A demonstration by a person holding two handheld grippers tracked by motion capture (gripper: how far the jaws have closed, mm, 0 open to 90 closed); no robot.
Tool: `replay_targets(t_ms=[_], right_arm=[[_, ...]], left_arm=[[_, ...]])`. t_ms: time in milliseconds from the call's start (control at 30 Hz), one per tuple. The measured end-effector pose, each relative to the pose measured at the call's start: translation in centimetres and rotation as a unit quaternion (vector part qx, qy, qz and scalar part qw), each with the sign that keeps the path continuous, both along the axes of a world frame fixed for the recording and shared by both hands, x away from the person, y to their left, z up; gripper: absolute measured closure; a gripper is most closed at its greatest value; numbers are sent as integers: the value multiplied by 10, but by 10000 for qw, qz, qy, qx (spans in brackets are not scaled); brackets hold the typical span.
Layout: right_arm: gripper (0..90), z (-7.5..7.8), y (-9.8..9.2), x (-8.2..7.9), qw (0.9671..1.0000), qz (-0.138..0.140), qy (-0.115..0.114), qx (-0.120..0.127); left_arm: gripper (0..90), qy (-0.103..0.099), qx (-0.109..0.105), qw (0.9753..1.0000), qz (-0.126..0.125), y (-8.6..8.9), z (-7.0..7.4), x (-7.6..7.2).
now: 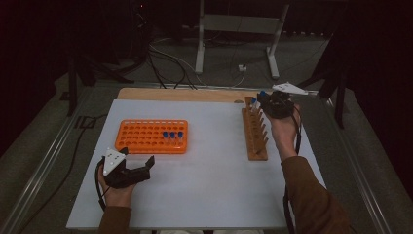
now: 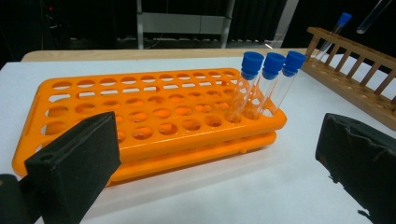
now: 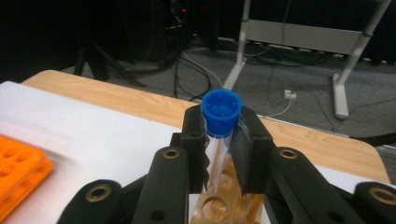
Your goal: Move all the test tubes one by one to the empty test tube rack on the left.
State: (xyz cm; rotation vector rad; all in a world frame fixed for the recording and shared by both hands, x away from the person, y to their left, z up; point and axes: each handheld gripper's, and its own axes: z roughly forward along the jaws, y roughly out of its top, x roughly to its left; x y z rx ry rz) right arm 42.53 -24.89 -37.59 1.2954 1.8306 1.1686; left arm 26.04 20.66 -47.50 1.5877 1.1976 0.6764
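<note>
While my right tongs (image 3: pixel 219 140) clamp a clear glass tube (image 3: pixel 215 154) under its ribbed blue cap above the wooden peg rack (image 1: pixel 255 131), my left tongs (image 2: pixel 219 163) stand apart near the perforated orange plastic rack (image 2: pixel 140 112) on the white tabletop (image 1: pixel 209 170).

The room is dark, its far side nearly black, and what light there is falls on a white tabletop (image 1: pixel 209 190) whose far edge shows a strip of bare wood (image 1: pixel 180 94). Beyond the table a grey floor (image 1: pixel 219 58) carries loose black and white cables (image 1: pixel 168 63) and a small white plug block (image 1: pixel 241 68). A pale metal frame (image 1: pixel 238 29) with slanted legs stands there, and metal rails (image 1: pixel 44 161) run along the table's sides.
</note>
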Motion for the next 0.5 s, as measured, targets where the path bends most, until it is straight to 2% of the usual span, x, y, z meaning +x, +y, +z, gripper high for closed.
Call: replay_targets(t_ms=[300,500], right_arm=[[763,2,5,-22,9987,480,140,132],[763,-2,14,-34,9967,775,231,53]], left_arm=[[9,23,80,10000,-48,-5,-1,0],[8,13,101,9999,-75,-7,0,0]])
